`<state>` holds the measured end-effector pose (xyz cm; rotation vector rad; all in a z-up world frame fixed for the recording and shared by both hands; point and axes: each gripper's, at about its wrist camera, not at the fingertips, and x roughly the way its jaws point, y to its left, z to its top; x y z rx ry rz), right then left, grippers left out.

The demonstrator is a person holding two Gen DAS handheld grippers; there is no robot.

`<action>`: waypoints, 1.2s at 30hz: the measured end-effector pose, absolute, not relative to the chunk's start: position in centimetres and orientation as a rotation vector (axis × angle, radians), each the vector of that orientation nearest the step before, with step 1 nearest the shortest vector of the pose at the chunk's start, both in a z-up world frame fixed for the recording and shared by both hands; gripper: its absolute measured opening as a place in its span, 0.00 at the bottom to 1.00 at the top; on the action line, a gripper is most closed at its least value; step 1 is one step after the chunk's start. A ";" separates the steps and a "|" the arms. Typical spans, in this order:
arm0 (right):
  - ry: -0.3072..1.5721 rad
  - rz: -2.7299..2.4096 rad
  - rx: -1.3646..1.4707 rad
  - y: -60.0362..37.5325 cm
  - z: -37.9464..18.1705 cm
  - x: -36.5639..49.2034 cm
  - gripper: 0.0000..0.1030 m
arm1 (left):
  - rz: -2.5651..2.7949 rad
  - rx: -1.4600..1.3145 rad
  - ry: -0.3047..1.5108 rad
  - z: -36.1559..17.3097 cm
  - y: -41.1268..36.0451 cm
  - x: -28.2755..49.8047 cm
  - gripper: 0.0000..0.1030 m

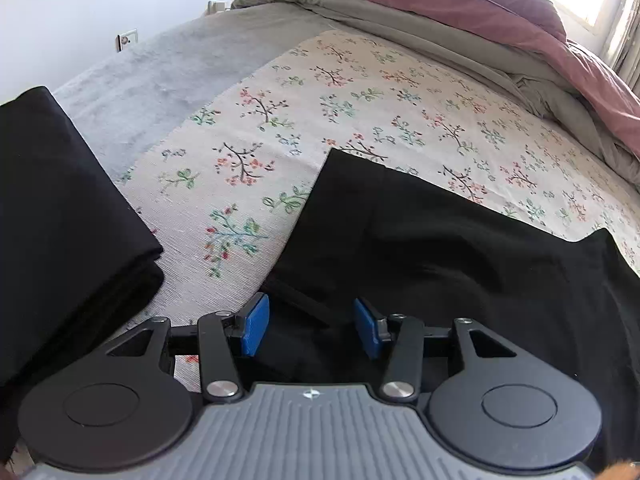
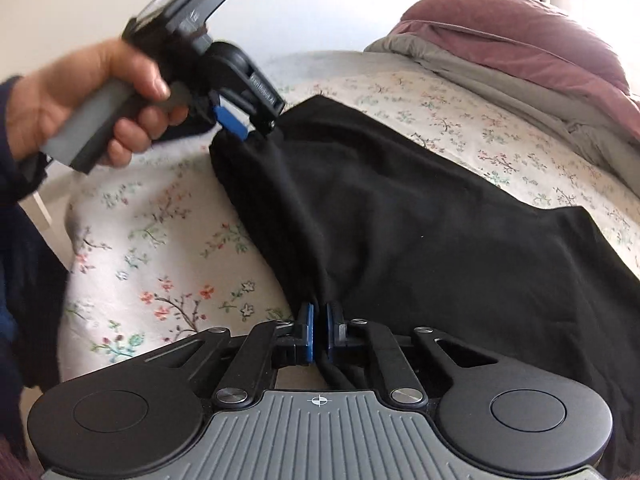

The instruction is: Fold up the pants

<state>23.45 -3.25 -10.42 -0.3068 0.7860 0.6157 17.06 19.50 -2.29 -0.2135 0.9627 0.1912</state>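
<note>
Black pants (image 1: pixel 440 240) lie on a floral bedspread (image 1: pixel 320 100), partly folded into a broad dark panel. In the left wrist view my left gripper (image 1: pixel 312 326) is open, its blue pads (image 1: pixel 254 330) straddling the near edge of the pants. In the right wrist view the pants (image 2: pixel 400 220) stretch across the bed. My right gripper (image 2: pixel 318 328) is shut on a bunched edge of the black cloth. The left gripper (image 2: pixel 240 128) shows there too, held by a hand at the pants' far left corner.
A second folded black garment (image 1: pixel 60 220) lies at the left. A grey blanket (image 1: pixel 160 68) and a pink and grey duvet (image 1: pixel 480 12) are piled at the head of the bed. A white wall with sockets (image 1: pixel 128 38) stands behind.
</note>
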 end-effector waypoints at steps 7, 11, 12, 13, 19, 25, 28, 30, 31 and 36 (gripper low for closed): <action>0.793 0.620 -0.161 -4.7 -10.1 24.1 0.08 | 0.195 -0.187 0.970 -2.5 19.4 17.3 0.66; 0.816 0.637 -0.289 -3.6 -11.3 23.4 0.11 | 0.206 -0.160 0.971 -2.6 19.2 17.5 0.66; 0.819 0.637 -0.271 -3.8 -11.0 23.4 0.12 | 0.208 -0.166 0.972 -2.6 19.4 17.6 0.66; 0.820 0.636 -0.247 -4.0 -10.8 23.5 0.12 | 0.211 -0.182 0.971 -2.5 19.6 17.6 0.66; 0.751 0.579 -0.118 -7.5 -7.1 21.5 0.16 | 0.219 -0.154 0.860 0.5 17.8 16.3 0.73; 0.801 0.388 -0.047 -15.1 -5.5 21.3 0.33 | 0.127 -0.071 0.797 1.2 12.3 15.9 0.77; 0.946 0.294 0.006 -19.6 -8.1 21.8 0.33 | 0.067 -0.032 0.853 -0.1 10.0 16.0 0.78; 0.976 0.250 0.008 -21.8 -10.0 21.4 0.32 | 0.025 -0.127 0.979 -1.9 10.3 16.7 0.78; 0.942 0.276 0.007 -22.7 -10.1 20.8 0.32 | 0.028 -0.187 1.030 -3.0 10.9 16.9 0.78; 0.954 0.263 -0.044 -25.1 -9.1 19.2 0.39 | 0.070 -0.173 1.005 -3.6 11.9 16.7 0.78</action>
